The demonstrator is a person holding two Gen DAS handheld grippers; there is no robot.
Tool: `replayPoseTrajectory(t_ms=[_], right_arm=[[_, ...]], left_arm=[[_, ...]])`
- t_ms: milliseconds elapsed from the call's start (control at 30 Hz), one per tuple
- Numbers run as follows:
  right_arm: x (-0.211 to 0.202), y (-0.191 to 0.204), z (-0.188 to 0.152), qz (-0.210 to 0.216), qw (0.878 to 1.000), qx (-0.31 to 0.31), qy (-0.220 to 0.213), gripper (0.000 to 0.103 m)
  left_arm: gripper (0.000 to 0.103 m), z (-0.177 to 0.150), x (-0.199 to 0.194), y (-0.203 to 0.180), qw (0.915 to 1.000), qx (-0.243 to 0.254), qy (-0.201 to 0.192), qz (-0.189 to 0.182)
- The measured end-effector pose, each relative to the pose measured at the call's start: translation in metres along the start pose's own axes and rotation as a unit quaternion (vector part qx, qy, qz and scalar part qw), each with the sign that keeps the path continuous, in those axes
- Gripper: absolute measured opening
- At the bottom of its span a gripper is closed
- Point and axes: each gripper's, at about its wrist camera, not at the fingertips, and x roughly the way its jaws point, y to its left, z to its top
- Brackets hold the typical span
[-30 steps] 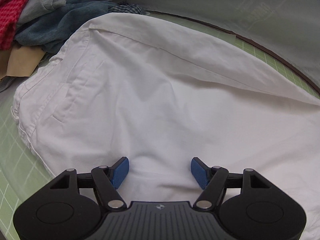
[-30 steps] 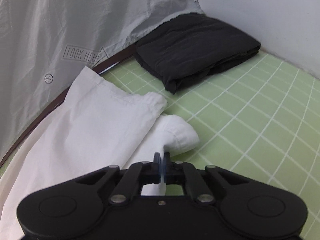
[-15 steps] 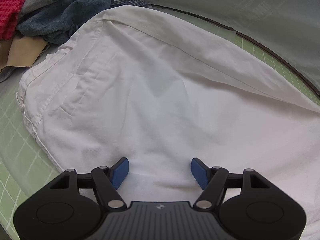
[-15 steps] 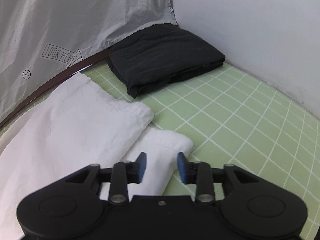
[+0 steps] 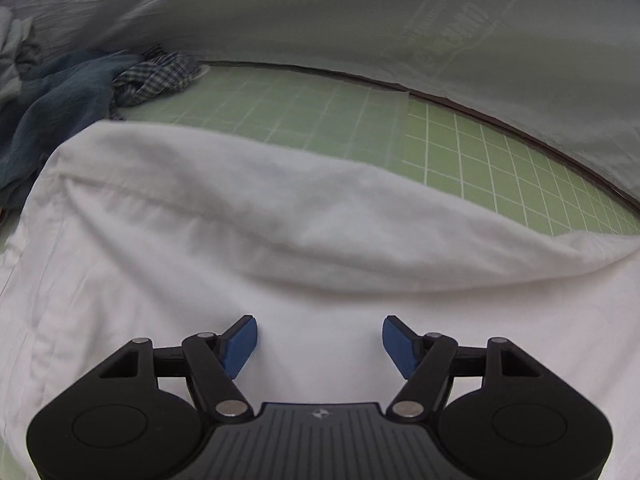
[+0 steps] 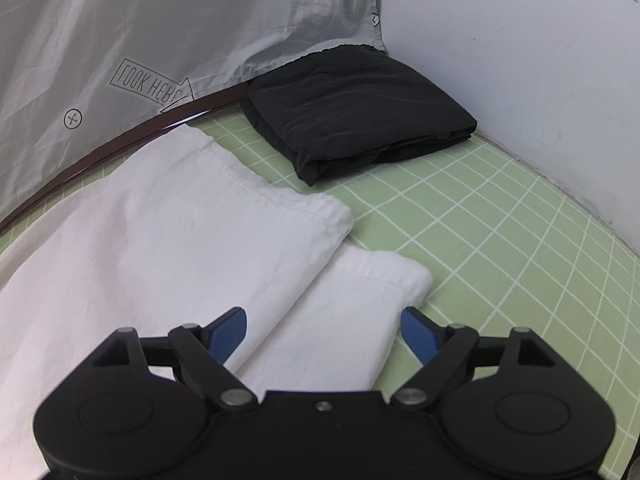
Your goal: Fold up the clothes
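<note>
Staged workbench: gridded mat [image 6: 500, 248], backdrop [image 5: 280, 12]

A second ago the right gripper [image 6: 322, 330] was pinched shut on the cuff of the white trousers [image 6: 168, 248]; now its jaws are opening, and the released cuff lies flat at lower centre. In the left wrist view the trousers' far edge [image 5: 280, 184] has dropped from the top of the frame to mid-frame, baring green mat [image 5: 304, 112] above it.
</note>
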Motion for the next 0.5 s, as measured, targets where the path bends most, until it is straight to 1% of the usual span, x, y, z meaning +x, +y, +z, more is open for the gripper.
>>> replayPoseTrajectory(t_ms=[67,133,167,200,267,333,367,400,500], right_arm=[[0.001,0.005,0.000,-0.007,1.000,-0.002,0.007,0.085],[-0.001,0.006,0.001,-0.016,1.000,-0.007,0.005,0.085],[-0.002,0.007,0.001,-0.021,1.000,-0.009,0.004,0.086],[-0.003,0.008,0.002,-0.025,1.000,-0.011,0.004,0.086],[-0.005,0.008,0.003,-0.034,0.999,-0.012,0.001,0.086],[-0.008,0.007,0.005,-0.036,0.999,-0.006,-0.006,0.089],[-0.010,0.008,0.005,-0.034,0.999,-0.003,-0.012,0.095],[-0.011,0.009,0.006,-0.031,0.999,-0.001,-0.017,0.099],[-0.014,0.015,0.007,-0.020,0.999,-0.004,-0.027,0.099]], left_arm=[[0.071,0.022,0.019,-0.005,0.9999,0.013,-0.006,0.003],[0.075,0.044,0.040,-0.003,1.0000,0.005,-0.003,0.002],[0.078,0.053,0.047,-0.001,1.0000,-0.005,-0.007,0.000],[0.084,0.061,0.054,0.001,0.9999,-0.012,-0.011,-0.001],[0.084,0.073,0.061,0.002,0.9996,-0.021,-0.016,0.005],[0.084,0.079,0.063,0.002,0.9993,-0.031,-0.019,0.009],[0.084,0.079,0.061,0.002,0.9991,-0.037,-0.021,0.007],[0.084,0.077,0.057,0.003,0.9990,-0.040,-0.022,0.002],[0.084,0.061,0.036,0.006,0.9992,-0.029,-0.024,-0.013]])
